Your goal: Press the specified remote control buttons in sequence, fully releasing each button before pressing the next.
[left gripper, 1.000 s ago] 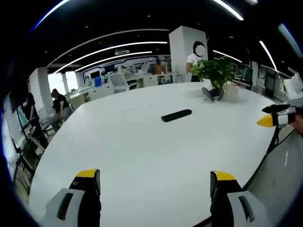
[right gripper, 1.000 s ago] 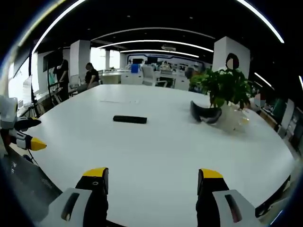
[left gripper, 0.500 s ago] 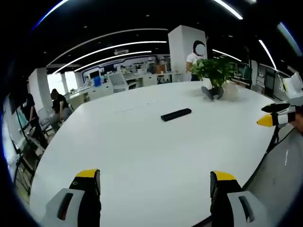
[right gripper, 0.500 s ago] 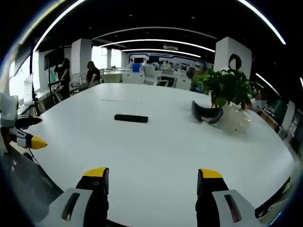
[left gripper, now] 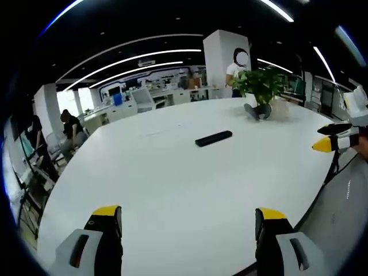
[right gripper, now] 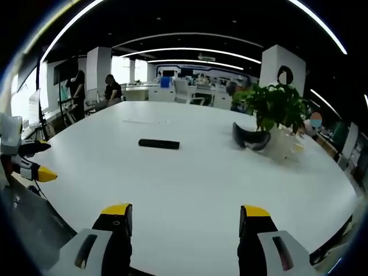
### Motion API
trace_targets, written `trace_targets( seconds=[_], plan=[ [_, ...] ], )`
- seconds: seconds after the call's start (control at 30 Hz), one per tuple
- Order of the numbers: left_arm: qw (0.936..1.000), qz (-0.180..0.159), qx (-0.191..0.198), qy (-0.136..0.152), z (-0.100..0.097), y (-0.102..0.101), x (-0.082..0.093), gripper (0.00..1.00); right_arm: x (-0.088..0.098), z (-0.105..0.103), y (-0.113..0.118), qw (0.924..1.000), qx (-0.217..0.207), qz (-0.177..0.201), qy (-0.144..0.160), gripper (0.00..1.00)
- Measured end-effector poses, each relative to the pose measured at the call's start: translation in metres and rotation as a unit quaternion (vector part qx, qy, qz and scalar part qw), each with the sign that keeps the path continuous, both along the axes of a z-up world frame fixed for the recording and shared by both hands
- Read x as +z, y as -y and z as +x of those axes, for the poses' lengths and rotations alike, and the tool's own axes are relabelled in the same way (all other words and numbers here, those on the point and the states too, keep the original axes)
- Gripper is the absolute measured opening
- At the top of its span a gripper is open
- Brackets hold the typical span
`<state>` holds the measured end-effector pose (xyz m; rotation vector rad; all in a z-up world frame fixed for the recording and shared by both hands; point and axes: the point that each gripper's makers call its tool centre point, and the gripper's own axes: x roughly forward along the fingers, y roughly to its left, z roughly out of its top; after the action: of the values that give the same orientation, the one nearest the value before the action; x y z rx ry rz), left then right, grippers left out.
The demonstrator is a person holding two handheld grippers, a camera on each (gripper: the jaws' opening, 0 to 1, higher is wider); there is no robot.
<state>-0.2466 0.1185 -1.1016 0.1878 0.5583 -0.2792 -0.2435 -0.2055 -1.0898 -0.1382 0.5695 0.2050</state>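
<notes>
A slim black remote control (left gripper: 213, 138) lies flat near the middle of the big white table (left gripper: 172, 190), well beyond both grippers; the right gripper view has the remote (right gripper: 158, 144) too. My left gripper (left gripper: 187, 221) stands open over the near table edge with nothing between its yellow-tipped jaws. My right gripper (right gripper: 184, 221) is open as well, holding nothing. The right gripper (left gripper: 335, 138) enters the left gripper view at the right edge. At the left edge of the right gripper view sits the left gripper (right gripper: 29, 161).
A potted green plant (right gripper: 276, 109) with a dark object (right gripper: 249, 138) at its base stands at the table's far right. People are at desks (left gripper: 72, 126) beyond the table's left side, another stands by a white pillar (left gripper: 224, 60). A tripod leg (left gripper: 333, 167) is off the table's right edge.
</notes>
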Motion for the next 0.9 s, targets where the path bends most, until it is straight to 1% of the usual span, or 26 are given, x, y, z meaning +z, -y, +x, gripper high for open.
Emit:
trace_targets(
  seconds=[0.63,0.9],
  plan=[
    [1.0000,0.001,-0.004,-0.004,-0.0006,0.0012,-0.0010,1.00,0.0011,-0.0001,0.0006,1.0000,-0.001,-0.001,0.002,0.75],
    [1.0000,0.000,-0.004,0.006,0.0012,-0.0003,0.0045,1.00,0.0016,0.0000,0.0000,1.0000,0.001,-0.001,0.004,0.75]
  ],
)
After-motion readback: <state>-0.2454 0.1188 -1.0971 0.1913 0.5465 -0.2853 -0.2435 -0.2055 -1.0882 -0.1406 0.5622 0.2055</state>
